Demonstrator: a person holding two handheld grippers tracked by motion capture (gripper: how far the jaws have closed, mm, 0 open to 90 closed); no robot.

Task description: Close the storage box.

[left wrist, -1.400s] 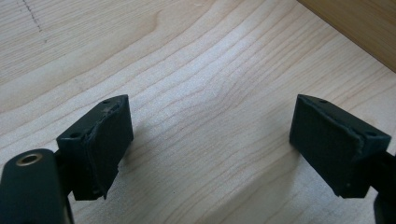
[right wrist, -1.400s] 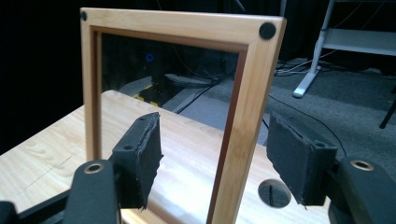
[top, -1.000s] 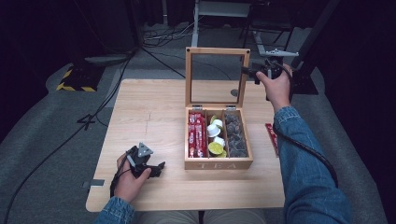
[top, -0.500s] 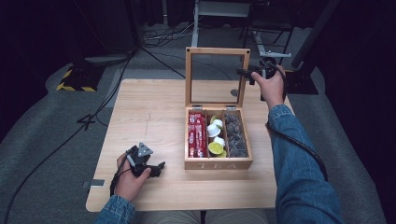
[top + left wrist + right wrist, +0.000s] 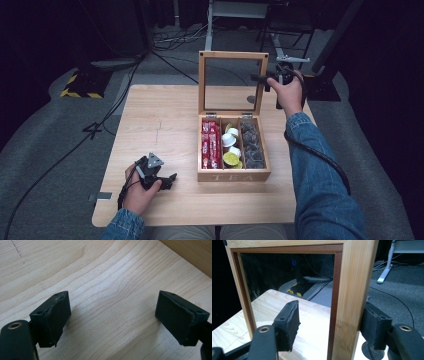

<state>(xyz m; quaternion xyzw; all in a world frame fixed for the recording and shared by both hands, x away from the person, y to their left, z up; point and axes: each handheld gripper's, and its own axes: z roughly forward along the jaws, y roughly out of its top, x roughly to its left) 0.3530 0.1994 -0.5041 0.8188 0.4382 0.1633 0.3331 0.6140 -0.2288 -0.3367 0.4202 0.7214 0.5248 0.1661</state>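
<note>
We see the right gripper (image 5: 263, 78) raised at the upright, glass-paned wooden lid (image 5: 232, 55) of the light wooden tea box (image 5: 234, 175). Its jaws stand spread around the lid's side rail (image 5: 352, 297): one pad sits against the rail's outer face, the other stands apart in front of the glass, so nothing is pinched. The left gripper (image 5: 170, 179) rests on the pale wooden table (image 5: 165, 110), jaws spread wide with bare wood between them, the box just beyond its tips.

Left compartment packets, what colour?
Red, with small white print. The packets in the tea box show best in the high view.
</note>
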